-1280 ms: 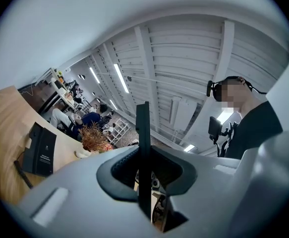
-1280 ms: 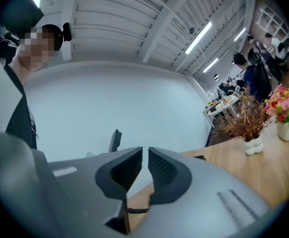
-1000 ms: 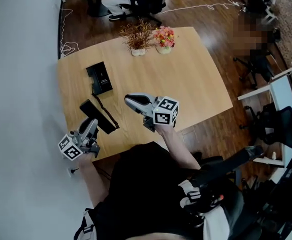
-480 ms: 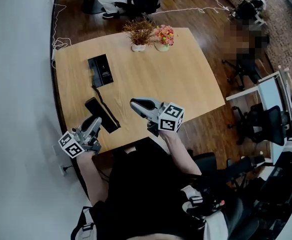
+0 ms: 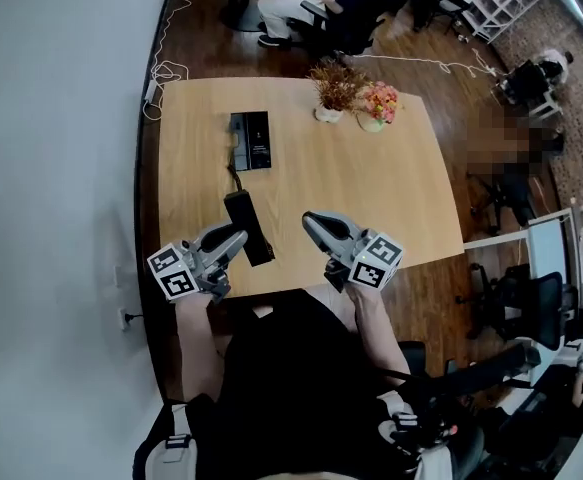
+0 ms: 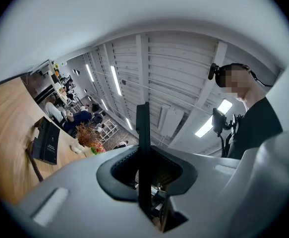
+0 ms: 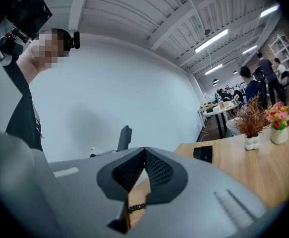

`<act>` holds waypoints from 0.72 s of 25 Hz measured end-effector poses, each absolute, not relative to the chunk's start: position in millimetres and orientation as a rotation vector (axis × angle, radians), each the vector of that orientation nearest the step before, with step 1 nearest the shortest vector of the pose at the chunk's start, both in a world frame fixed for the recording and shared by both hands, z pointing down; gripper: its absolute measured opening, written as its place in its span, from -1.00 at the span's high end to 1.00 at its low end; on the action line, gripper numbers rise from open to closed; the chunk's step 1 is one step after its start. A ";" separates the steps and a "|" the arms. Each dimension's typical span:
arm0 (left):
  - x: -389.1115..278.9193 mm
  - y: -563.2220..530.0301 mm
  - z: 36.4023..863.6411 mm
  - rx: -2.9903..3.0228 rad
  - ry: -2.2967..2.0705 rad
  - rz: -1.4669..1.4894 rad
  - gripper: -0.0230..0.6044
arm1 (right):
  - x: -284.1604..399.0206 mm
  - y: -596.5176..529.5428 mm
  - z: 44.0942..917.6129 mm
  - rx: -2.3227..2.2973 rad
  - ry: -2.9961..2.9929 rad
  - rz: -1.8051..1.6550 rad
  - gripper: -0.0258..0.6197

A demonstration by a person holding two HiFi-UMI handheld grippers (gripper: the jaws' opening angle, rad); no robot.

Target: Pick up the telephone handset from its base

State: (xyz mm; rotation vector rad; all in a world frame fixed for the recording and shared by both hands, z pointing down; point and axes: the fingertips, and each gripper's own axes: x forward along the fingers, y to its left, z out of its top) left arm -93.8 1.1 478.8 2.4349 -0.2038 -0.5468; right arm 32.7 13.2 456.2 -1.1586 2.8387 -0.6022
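Observation:
The black telephone handset (image 5: 239, 208) is off its base (image 5: 251, 140) and hangs over the table's near left part. My left gripper (image 5: 235, 239) is shut on its lower half. A dark cord (image 5: 233, 173) runs from base to handset. In the left gripper view the handset (image 6: 143, 123) stands edge-on as a thin black bar between the closed jaws of my left gripper (image 6: 143, 150), with the base (image 6: 47, 142) lying far off on the left. My right gripper (image 5: 312, 221) hovers to the handset's right, shut and holding nothing. In the right gripper view its pads (image 7: 144, 150) meet at the tip.
The wooden table (image 5: 401, 188) carries two small flower pots (image 5: 356, 98) at its far edge. A white wall runs along the left. Office chairs, cables on the dark floor and seated people lie beyond the table. The person's body stands at the near edge.
The head view has swung, so the table sits further right in the picture. The handset stays in my left gripper, slightly further from the base. My right gripper drew back toward the near edge.

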 end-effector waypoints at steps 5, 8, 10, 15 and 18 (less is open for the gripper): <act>-93.0 4.0 475.2 2.451 -0.201 -0.537 0.69 | 25.4 9.3 448.6 -1.116 2.842 -0.555 0.91; -91.1 5.7 469.5 2.467 -0.201 -0.522 0.69 | 26.2 9.6 442.6 -1.096 2.833 -0.531 0.91; -89.9 7.1 463.6 2.478 -0.198 -0.508 0.69 | 28.3 10.5 437.3 -1.090 2.821 -0.516 0.91; -91.6 11.1 448.9 2.503 -0.220 -0.476 0.69 | 27.9 10.9 424.8 -1.049 2.801 -0.491 0.91; -79.8 13.2 451.1 2.500 -0.246 -0.474 0.69 | 42.0 11.6 423.9 -1.024 2.794 -0.484 0.91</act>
